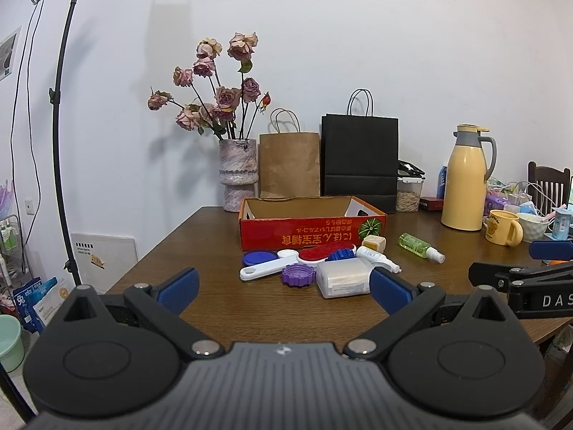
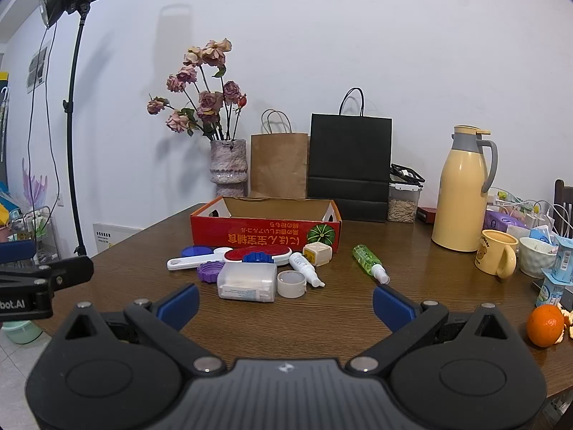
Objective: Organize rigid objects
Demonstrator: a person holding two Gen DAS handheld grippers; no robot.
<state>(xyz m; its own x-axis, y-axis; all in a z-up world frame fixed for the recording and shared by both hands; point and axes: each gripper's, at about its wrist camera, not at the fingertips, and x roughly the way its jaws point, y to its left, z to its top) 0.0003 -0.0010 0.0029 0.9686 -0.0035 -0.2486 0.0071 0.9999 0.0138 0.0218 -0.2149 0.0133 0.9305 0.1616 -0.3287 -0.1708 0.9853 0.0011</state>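
Observation:
A red cardboard box (image 1: 311, 233) (image 2: 265, 236) stands open on the brown table (image 1: 222, 308). Before it lies a cluster: a white translucent case (image 1: 343, 278) (image 2: 247, 282), a purple cap (image 1: 298, 274) (image 2: 207, 272), a white scoop (image 1: 266, 268) (image 2: 195, 261), a red brush (image 1: 317, 253) (image 2: 258, 253), a small white bottle (image 1: 376, 258) (image 2: 306, 269), a cream cube (image 1: 373, 243) (image 2: 317, 253), a tape roll (image 2: 291, 283) and a green spray bottle (image 1: 419, 247) (image 2: 369, 261). My left gripper (image 1: 283, 288) hovers open short of the case. My right gripper (image 2: 286, 304) is open too, nothing between its fingers.
A vase of dried roses (image 1: 238, 175), a brown bag (image 1: 289, 165) and a black bag (image 1: 360, 159) line the wall. A yellow thermos (image 2: 460, 193), yellow mug (image 2: 497, 256), cups and an orange (image 2: 544, 324) crowd the right side. A light stand (image 1: 59, 143) rises at left.

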